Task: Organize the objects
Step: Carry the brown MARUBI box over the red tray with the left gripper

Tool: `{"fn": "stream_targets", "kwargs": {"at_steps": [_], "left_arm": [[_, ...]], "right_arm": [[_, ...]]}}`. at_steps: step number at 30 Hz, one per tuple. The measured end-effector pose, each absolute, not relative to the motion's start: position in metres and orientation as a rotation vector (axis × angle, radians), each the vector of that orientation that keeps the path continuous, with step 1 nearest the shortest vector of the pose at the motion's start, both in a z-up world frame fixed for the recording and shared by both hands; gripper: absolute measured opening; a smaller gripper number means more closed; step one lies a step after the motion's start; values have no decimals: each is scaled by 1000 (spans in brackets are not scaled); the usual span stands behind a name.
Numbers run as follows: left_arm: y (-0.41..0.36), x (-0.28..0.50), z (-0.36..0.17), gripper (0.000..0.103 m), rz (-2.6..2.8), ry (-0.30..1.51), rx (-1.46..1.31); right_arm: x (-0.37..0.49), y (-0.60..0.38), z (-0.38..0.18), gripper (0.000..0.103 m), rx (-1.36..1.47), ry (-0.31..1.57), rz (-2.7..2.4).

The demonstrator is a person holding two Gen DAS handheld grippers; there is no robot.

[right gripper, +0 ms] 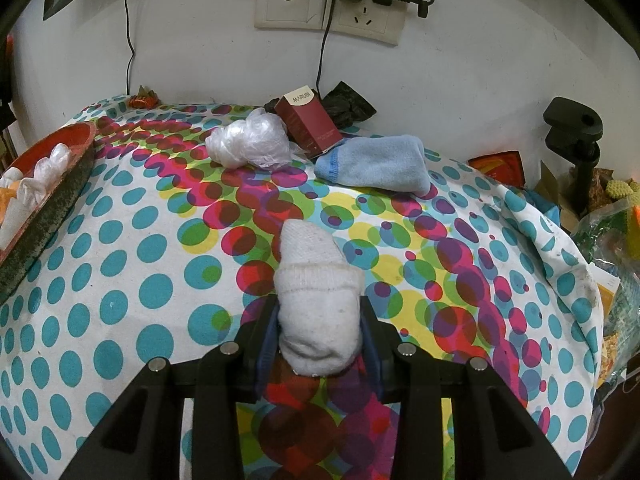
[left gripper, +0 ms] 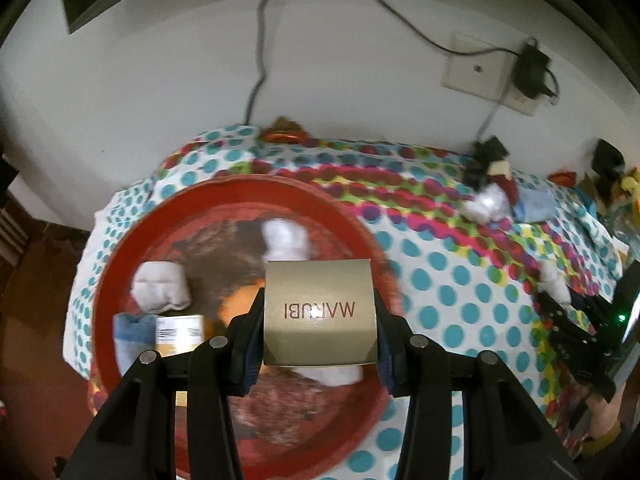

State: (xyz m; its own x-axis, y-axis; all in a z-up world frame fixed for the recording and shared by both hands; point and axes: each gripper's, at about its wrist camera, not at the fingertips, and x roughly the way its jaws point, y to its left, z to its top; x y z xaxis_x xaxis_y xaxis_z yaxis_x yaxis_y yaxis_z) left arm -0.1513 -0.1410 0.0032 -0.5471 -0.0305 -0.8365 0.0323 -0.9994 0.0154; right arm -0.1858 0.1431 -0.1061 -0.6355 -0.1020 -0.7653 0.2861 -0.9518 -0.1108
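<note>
**Over the dotted cloth, a box and a sock in my grips**

Across the whole surface lies a polka-dot cloth (right gripper: pixel 120 280), white cotton printed with teal circles and an overlapping band of pink, yellow and dark red ones; it wrinkles and droops at the far right edge. At its left end sits a wide round red tray (left gripper: pixel 120 248) with a raised rim and a worn, mottled floor. Soft white bundles (left gripper: pixel 160 286) lie inside it, along with a blue sock and a small printed carton, all blurred.

My left gripper (left gripper: pixel 320 312) hangs above that tray, its two black fingers pinching a smooth, gold-toned cardboard box (left gripper: pixel 320 312) by its side faces, flat lettered face toward the camera.

My right gripper (right gripper: pixel 320 328) is low over the middle of the cloth, fingers pressed against a rolled white knitted sock (right gripper: pixel 316 300), plump and fuzzy with a ribbed cuff folded over it.

Further back near the wall lie a pale blue fleecy sock (right gripper: pixel 376 164), flattened and roughly triangular, a crumpled wad of clear plastic film (right gripper: pixel 248 142), and a dark red rectangular box (right gripper: pixel 308 122) tilted between them, touching both. Behind it sits a crinkled black bag (right gripper: pixel 348 104).
</note>
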Motion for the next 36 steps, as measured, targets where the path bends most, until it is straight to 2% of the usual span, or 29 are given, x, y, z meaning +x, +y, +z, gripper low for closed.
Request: {"fn": "stream_targets", "kwargs": {"at_steps": [17,36], "left_arm": [[-224,-173,-35,43,-2570,75,1476],[-234,-212,-63,43,-2566,91,1512]], "right_arm": [[-186,144,-106,39,1215,328,-2640],[-186,144,-106,39,1215,328,-2640]]}}
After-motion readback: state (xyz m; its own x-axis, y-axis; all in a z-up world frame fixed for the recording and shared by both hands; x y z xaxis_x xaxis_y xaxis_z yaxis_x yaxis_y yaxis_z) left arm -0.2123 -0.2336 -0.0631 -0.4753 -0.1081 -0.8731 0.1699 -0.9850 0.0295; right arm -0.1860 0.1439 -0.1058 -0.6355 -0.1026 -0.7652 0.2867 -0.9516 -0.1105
